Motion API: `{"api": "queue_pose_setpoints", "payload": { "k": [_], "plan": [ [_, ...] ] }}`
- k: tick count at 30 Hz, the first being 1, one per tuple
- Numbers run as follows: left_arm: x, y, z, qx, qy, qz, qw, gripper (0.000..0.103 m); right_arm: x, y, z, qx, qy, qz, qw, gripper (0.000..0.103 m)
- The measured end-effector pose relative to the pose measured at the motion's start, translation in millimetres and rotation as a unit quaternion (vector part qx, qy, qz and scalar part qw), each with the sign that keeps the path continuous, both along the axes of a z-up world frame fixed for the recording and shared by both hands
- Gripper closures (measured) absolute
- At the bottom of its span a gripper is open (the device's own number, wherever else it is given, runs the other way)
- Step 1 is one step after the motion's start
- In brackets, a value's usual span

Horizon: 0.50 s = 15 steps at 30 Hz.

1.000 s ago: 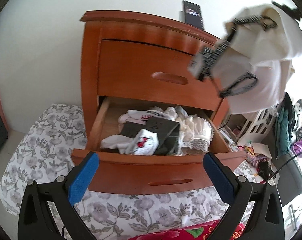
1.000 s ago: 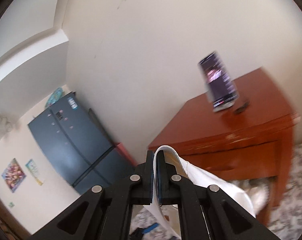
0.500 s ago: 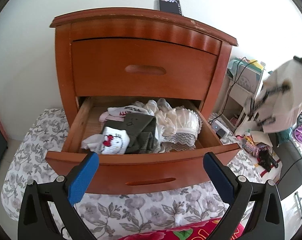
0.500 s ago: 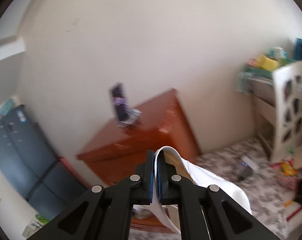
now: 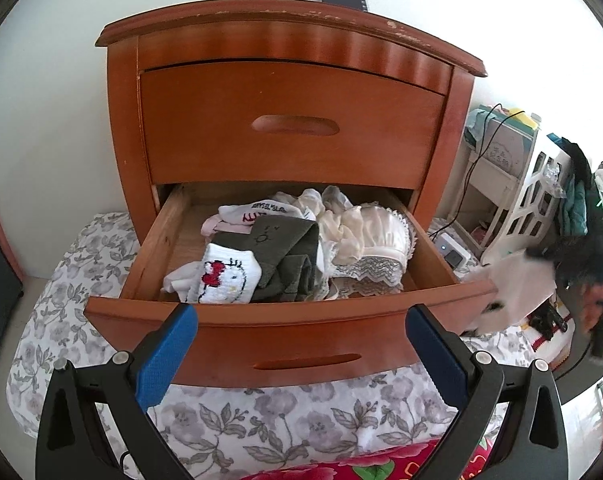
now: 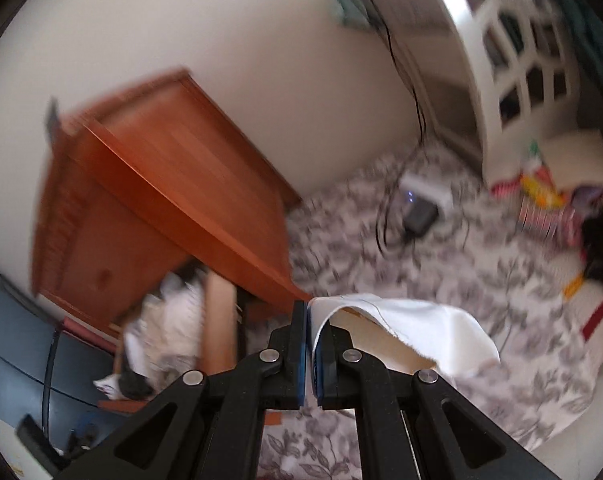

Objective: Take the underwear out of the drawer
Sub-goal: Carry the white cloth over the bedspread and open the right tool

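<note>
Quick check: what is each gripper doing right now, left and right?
Left gripper: open, empty, in front of the open drawer.
Right gripper: closed on white underwear.

- A bedroom in a lived-in home: a wooden nightstand (image 5: 293, 128) stands against a plain white wall, straight ahead of the left tool.
- Its lower drawer (image 5: 285, 320) is pulled open, heaped with socks and lace-trimmed underthings (image 5: 365, 236).
- A grey floral bedsheet (image 5: 301, 420) is spread beneath the nightstand and the tool.
- To the tool's right, a white lattice rack (image 5: 537, 200) hung with clothes, trailing cables and a charger (image 5: 451, 250) complete the domestic clutter.
</note>
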<state>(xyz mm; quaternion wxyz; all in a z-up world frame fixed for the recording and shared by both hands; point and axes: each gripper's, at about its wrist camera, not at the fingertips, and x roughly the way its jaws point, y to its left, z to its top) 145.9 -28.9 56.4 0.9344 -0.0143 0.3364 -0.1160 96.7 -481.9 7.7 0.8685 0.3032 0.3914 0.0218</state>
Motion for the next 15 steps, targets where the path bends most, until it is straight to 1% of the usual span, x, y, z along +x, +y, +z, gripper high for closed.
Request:
{"api": "queue_pose_setpoints", "payload": {
  "k": [5,9,15],
  "plan": [
    [3.3,5.1,-4.3,-0.002,0.005,0.009,0.9999,0.0,22.4,27.7,-49.3,-0.011,0.043,0.025,0.999,0.1],
    [5.1,8.4,-7.6,-0.003,0.009,0.011,0.9999,0.0,28.8,48.1,-86.3,-0.027,0.08,0.039,0.996,0.099],
    [6.3,12.1,-12.3,-0.006,0.016,0.014,0.9997,0.0,18.3,55.1,-120.1,-0.043,0.121,0.045,0.991,0.099]
  ]
}}
